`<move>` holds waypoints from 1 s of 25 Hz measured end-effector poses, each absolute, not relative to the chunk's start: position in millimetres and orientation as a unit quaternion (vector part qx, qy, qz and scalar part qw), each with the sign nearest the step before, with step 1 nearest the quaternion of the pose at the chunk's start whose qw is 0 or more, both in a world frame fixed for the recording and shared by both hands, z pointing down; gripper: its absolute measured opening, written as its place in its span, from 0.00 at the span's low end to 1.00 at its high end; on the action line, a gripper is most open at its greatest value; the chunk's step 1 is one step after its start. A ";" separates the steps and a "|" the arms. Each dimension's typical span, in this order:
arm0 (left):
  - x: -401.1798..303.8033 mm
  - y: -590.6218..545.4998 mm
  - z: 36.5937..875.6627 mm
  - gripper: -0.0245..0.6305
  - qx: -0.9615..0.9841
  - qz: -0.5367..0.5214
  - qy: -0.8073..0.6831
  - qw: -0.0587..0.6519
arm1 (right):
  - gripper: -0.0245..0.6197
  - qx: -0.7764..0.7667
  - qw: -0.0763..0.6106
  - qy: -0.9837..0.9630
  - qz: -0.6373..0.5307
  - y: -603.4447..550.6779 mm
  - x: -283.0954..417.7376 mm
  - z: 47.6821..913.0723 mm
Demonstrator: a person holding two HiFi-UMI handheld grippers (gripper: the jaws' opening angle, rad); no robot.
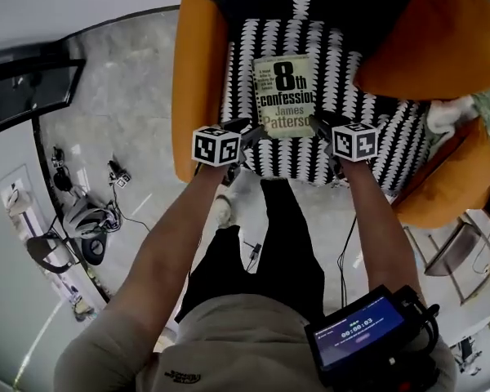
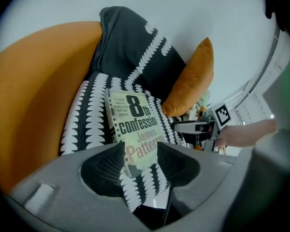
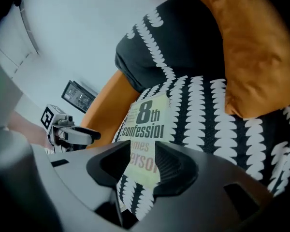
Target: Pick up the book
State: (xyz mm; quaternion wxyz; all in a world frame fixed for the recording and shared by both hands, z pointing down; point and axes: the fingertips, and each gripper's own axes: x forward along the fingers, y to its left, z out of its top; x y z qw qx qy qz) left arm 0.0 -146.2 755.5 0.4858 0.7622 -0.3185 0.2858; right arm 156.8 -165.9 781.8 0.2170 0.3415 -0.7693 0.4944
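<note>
Plainly the book [image 1: 284, 96] lies cover-up on the black-and-white seat cushion [image 1: 376, 149] of the orange armchair [image 1: 198, 80], not yet lifted. The left tool [image 1: 247, 131] and right tool [image 1: 320, 123] hover by its near corners, jaws apart, gripping nothing; grasping and raising remain.

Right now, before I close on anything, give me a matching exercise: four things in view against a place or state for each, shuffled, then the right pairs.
Things:
1. book
2. orange cushion
3. left gripper
4. screen device

Places or states:
A. open, at the book's near left corner
B. lit, at the bottom of the head view
C. flat, cover up, on the black-and-white seat cover
D. leaning in the orange armchair, on the right in the head view

Pairs: 1-C; 2-D; 3-A; 4-B
</note>
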 end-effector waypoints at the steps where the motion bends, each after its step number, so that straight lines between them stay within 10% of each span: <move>1: -1.8 -155.0 770.5 0.34 0.759 0.288 -0.324 0.486 | 0.30 0.343 0.214 -0.767 0.499 -173.6 155.2 795.9; 25: -4.9 -171.3 749.4 0.30 0.755 0.264 -0.344 0.491 | 0.23 0.379 0.127 -0.754 0.521 -182.4 129.9 749.8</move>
